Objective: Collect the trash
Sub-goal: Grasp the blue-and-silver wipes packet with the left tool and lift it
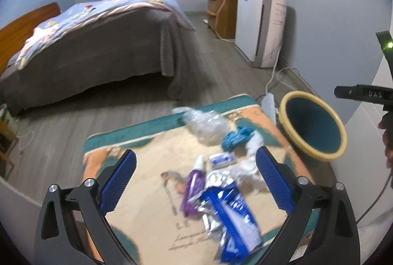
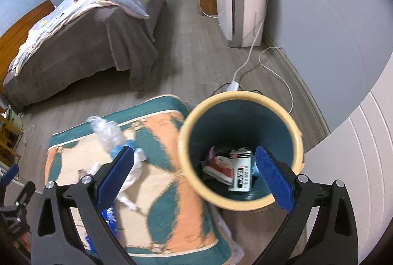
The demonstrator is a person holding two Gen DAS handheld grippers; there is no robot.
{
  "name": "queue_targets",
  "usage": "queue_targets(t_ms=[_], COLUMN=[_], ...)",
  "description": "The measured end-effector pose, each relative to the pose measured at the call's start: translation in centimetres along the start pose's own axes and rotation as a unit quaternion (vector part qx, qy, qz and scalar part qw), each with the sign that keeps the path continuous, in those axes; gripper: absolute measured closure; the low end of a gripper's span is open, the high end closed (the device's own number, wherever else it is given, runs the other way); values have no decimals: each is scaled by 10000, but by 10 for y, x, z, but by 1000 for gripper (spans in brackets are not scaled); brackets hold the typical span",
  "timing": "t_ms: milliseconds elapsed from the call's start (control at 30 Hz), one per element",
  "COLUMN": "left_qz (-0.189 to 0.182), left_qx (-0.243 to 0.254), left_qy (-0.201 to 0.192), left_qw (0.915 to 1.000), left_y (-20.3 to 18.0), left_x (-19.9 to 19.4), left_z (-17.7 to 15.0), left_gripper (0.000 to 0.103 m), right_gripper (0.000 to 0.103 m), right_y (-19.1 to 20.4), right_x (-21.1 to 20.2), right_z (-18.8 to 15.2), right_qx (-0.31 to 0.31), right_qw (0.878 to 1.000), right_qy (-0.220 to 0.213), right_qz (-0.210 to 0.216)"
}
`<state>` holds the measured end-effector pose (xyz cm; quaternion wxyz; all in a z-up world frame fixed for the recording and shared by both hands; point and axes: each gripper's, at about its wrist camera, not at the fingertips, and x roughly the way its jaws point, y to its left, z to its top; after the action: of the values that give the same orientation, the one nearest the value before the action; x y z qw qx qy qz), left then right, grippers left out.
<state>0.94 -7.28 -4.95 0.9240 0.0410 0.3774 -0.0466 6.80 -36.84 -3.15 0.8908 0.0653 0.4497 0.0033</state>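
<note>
Several pieces of trash are seen inside the yellow-rimmed bin (image 2: 239, 149), whose inner wall is dark teal: a white carton with dark print (image 2: 241, 174), a red-and-white wrapper (image 2: 218, 166) beside it, and something pale blue at the carton's far side that cannot be made out. The bin is stood on the floor just beside the patterned rug (image 1: 152, 191). More trash is left lying on the rug: a crushed clear plastic bottle (image 1: 203, 122), a blue crumpled scrap (image 1: 237, 138), white tissue (image 1: 248, 166), a small blue-and-white packet (image 1: 221, 160), a purple tube (image 1: 192, 186) and a blue-and-silver foil bag (image 1: 231, 213). The left gripper (image 1: 196, 179) is held spread wide above this litter, with nothing pinched. The right gripper (image 2: 194, 176) is likewise spread wide and empty, with one finger seen over the bin's mouth and the other over the rug.
</note>
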Motion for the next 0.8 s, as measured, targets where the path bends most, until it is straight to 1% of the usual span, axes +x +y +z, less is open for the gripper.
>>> queue_targets(t_ms=[67,167,267,367,433,567,667,800], left_qz=[78,145,149,121,83,-109,-252,-273], left_qx=[43,128,315,477,518,564,557,645], left_qy=[1,6,71,279,444,831,985,1110], left_qw=[10000,9998,9994,9984,9976,9949,9933,9913], left_y=[7,9,7,-3,-10,-25,-33,-40], left_x=[-5,-7,-5,6,15,34,42,53], left_z=[-10,-22,-38,-55,-67,-85,-92,-97], left_gripper=[6,6,6,6,6,6,6,6], right_gripper=[6,6,6,6,6,6,6,6], right_y=[13,34,53,66,71,75,73,72], right_x=[-2,-1,2,7,10,18,23,31], right_z=[-8,-24,-37,-50,-55,-61,-61,-58], right_qx=[25,74,-52,-172,-232,-341,-324,-272], right_qw=[10000,9997,9996,9989,9985,9975,9973,9970], right_qy=[24,169,274,442,491,598,624,686], right_qz=[32,149,58,35,45,-148,-225,-212])
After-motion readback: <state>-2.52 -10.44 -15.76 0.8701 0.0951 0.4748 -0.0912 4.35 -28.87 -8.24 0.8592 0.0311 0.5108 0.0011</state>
